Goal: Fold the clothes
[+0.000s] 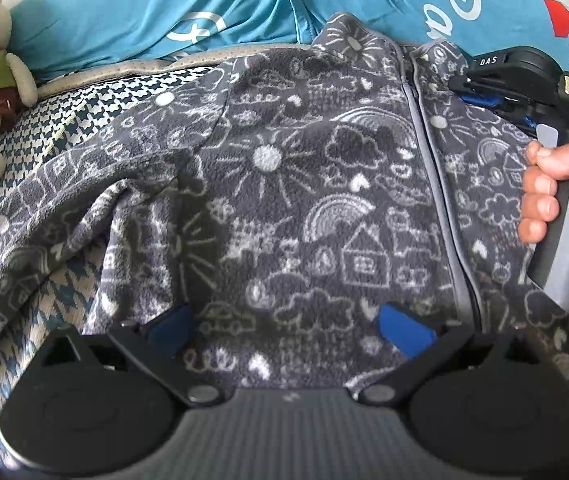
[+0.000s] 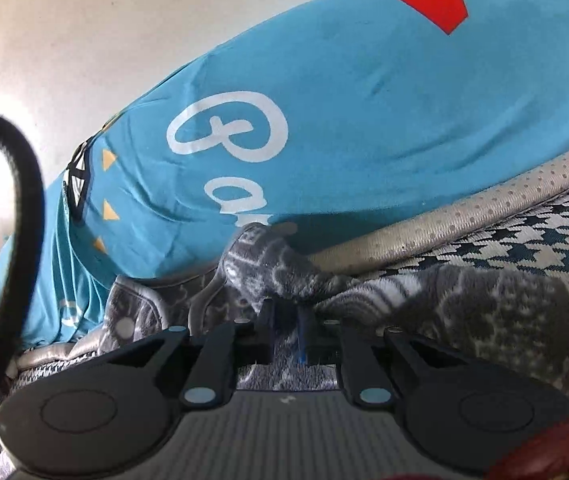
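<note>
The fleece (image 1: 316, 184) lies front-up across the bed (image 1: 68, 120), collar toward the pillow (image 1: 156, 12) at the far edge. The right gripper (image 2: 286, 316) has its fingers pinched on cloth near the collar; the left gripper (image 1: 286, 326) hovers spread above the hem. A thin bite could slip, and the bunched sleeve (image 1: 84, 216) may fold in crooked.

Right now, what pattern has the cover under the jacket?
Dark teal and white houndstooth cover, clearest in the left wrist view.
</note>
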Available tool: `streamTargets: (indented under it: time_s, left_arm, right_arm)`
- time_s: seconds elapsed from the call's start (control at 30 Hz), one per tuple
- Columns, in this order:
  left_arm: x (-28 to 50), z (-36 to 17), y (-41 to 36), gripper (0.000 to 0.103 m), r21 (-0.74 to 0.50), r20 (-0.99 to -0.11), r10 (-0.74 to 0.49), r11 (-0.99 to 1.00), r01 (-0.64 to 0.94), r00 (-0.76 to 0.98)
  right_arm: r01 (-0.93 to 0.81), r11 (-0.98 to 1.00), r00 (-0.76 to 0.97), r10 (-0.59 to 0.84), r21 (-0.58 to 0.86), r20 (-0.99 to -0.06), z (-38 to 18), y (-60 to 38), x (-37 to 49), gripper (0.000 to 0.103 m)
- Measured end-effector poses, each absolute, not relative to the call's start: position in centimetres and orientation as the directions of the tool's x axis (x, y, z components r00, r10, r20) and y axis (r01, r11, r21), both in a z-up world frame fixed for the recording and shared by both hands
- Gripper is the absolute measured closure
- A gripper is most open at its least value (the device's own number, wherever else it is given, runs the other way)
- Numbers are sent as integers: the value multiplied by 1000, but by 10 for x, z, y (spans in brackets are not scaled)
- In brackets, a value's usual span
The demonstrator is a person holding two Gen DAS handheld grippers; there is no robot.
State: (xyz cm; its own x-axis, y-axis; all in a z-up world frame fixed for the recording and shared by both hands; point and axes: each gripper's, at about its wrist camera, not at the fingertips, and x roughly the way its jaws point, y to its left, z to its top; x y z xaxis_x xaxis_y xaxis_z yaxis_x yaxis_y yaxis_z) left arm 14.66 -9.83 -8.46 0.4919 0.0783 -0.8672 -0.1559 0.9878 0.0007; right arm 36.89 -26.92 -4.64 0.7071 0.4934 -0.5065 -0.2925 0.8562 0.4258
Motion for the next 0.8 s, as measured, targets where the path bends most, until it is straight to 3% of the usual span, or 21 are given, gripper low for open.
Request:
streamTargets:
  time_s: [0.17, 0.63, 0.8]
  left_arm:
    - [145, -83, -98, 0, -1, -864, 79, 987, -159, 497]
    - [140, -72, -94, 0, -40, -862, 56, 983, -178, 503]
    - [139, -74, -91, 0, -54, -869, 42, 982, -180, 493]
  right_arm:
    - [-319, 860, 704, 497, 399, -507, -33, -263, 361, 79]
    - [-488, 745, 570, 667, 455, -480, -34, -226, 339, 79]
    - [-489, 750, 580, 661, 446, -476, -45, -216, 343, 75]
